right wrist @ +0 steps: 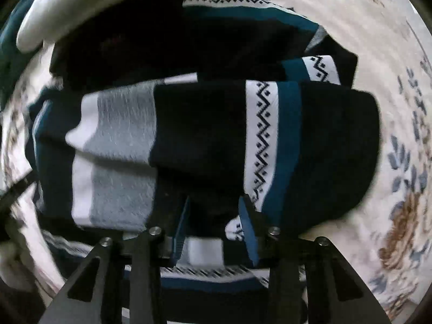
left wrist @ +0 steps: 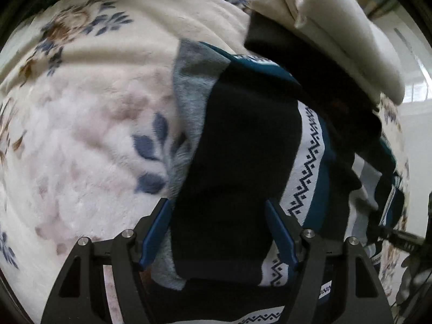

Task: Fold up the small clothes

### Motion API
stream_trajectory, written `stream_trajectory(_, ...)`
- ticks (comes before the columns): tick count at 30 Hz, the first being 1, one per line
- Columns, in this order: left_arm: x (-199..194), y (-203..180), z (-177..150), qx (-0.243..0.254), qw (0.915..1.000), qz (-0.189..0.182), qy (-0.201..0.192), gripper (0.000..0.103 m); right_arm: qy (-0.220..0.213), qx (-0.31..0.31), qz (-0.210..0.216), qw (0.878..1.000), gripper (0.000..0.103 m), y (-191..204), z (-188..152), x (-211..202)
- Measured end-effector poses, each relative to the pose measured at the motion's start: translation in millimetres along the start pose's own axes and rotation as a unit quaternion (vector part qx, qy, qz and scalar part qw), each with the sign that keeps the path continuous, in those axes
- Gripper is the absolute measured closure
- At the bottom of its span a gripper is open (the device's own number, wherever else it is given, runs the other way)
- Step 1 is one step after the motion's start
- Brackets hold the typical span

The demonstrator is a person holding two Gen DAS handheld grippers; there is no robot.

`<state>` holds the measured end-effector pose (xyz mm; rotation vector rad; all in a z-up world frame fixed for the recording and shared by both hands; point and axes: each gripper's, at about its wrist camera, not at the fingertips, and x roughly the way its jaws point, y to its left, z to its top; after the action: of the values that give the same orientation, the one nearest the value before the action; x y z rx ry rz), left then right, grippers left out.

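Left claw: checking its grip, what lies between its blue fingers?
In the left wrist view, the striped navy, teal and white knit garment lies between the open left claw's fingers.

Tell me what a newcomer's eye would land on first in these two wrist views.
First the striped sweater, navy with white zigzag bands, teal and grey stripes, lying folded across the floral blanket and filling the middle of both views. Next the blue-padded jaws: the left gripper stands wide astride a navy fold, and the right gripper is narrower over the dark cloth. A cream pillow sits beyond the sweater.
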<state>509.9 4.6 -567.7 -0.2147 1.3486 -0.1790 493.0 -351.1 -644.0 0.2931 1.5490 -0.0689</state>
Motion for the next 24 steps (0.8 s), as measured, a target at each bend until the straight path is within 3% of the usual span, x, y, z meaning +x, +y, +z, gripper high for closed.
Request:
stream_trajectory(3,-21,2,0,-0.017,0.9996,-0.011,-0.021,0.034,-0.008,-0.001,0.000,1.000,0.060,3,-4,-19)
stream_trajectory(5,-40,-3,-3,-0.018,0.9989,-0.016,-0.042,0.034,-0.023,0.013,0.003,1.000,0.035,4,-6,-39)
stream_trajectory(8,-67,-17,-9,-0.001,0.9978,-0.006,-0.066,0.034,-0.044,0.032,0.006,0.998,0.010,3,-14,-68)
stream_trajectory(12,-102,-43,-26,0.017,0.9954,0.035,-0.087,0.034,-0.070,0.052,0.007,0.996,0.003,-7,-28,-101)
stream_trajectory(16,-121,-75,-62,0.020,0.9954,0.039,-0.085,0.034,-0.075,0.071,0.039,0.994,0.000,-43,-45,-124)
stream_trajectory(20,-116,-127,-120,0.014,0.9985,0.027,-0.046,0.034,-0.065,0.071,0.062,0.993,0.000,-101,-67,-132)
stream_trajectory(24,-90,-201,-197,0.011,0.9997,0.008,0.018,0.034,-0.034,0.049,0.064,0.996,0.000,-165,-87,-127)
